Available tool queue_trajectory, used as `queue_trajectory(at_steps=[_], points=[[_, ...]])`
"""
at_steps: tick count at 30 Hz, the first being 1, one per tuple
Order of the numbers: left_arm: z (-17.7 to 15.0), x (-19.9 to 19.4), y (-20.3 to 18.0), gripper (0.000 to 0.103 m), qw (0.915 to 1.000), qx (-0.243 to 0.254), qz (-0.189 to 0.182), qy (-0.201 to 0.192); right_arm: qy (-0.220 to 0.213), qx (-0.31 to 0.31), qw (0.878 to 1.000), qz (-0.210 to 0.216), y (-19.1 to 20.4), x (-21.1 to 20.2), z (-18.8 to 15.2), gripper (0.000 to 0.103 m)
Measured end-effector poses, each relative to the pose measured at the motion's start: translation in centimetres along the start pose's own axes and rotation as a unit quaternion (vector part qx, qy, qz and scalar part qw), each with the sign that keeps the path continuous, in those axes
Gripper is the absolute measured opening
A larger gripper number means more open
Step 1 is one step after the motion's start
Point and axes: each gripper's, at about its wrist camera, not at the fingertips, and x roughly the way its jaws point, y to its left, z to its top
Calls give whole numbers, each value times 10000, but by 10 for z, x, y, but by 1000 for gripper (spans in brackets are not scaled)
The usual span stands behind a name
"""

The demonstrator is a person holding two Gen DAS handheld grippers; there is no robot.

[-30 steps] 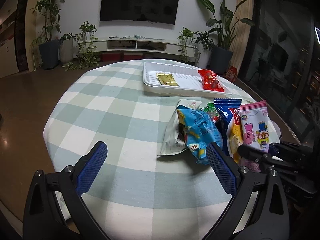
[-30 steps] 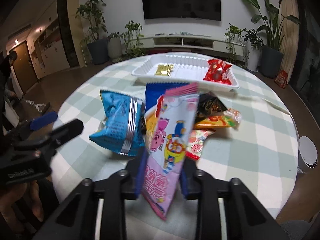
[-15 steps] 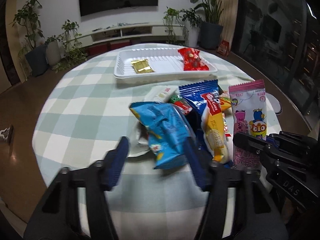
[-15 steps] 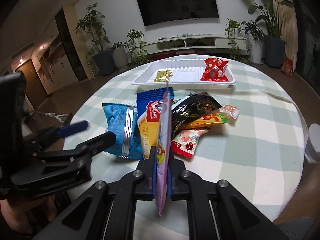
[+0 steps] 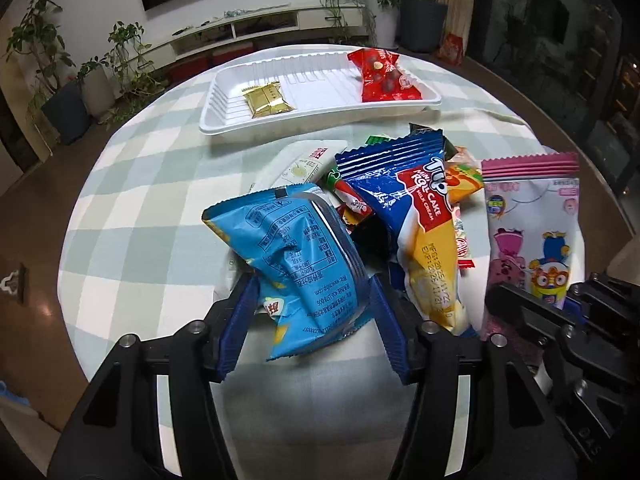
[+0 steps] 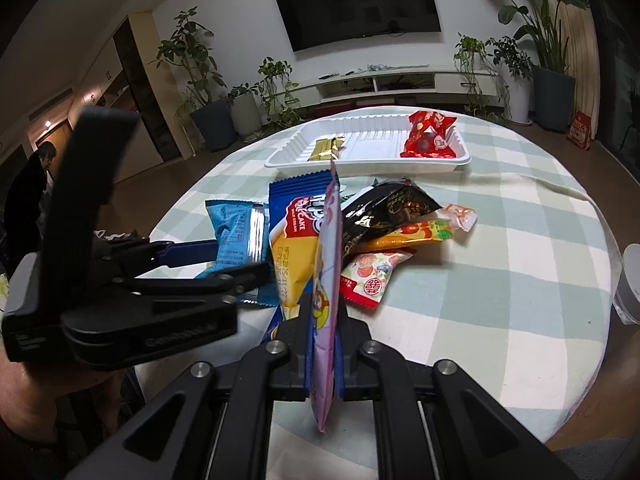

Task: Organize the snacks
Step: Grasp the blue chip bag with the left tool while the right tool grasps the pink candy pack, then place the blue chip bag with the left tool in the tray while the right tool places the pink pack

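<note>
My left gripper (image 5: 312, 316) is shut on a light blue snack bag (image 5: 296, 256), which also shows in the right wrist view (image 6: 236, 240). My right gripper (image 6: 324, 344) is shut on a pink cartoon snack packet (image 6: 328, 280), seen edge-on; it shows flat in the left wrist view (image 5: 532, 232). A pile of snacks lies mid-table, with a blue and yellow roll cake bag (image 5: 416, 220) on top. A white tray (image 5: 224, 104) at the far side holds a gold packet (image 5: 266, 100) and a red bag (image 5: 382, 76).
The round table has a green and white checked cloth (image 5: 140, 200). A black bag (image 6: 384, 208), an orange packet (image 6: 416, 232) and a red and white packet (image 6: 372, 276) lie in the pile. A white round object (image 6: 630, 280) stands beyond the table's right edge.
My left gripper moved forward to the light blue bag and closed on it. My right gripper turned the pink packet edge-on to its camera and still holds it.
</note>
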Motion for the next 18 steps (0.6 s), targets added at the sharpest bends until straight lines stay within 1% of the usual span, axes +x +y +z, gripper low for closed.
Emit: queue_trajectory(at_steps=[2,3,4,6,7,10,15,18], points=[[-1,-1,4,54,9998,-113,-76,-111,-27,11,10000,16,-1,-1,0,9],[-1,-1,4,49,9997,-138,-117,-134,-29,23,10000,17,-2,-1,0,9],[-2,-1,5,46,9996,-153,-171,-141,-26,41,10000,21,-3,-1,0,9],[-5,-2,7,41,9993,-186,-267,-170,-36,85,10000,30,-5,-2,0,9],[-5,-2,8,40,9991,-209,-310,-180,-48,97,9999,26,-5,-2,0,9],[-7,-5,10,38,9988,-250,-376,-209,-55,140,9999,64,-7,-2,0,8],[-12,-11,15,38,9972,-337,-601,-298,-78,237,9996,95,-11,-3,0,8],[-16,-17,18,38,9963,-393,-668,-359,-104,312,9994,105,-14,-4,1,8]])
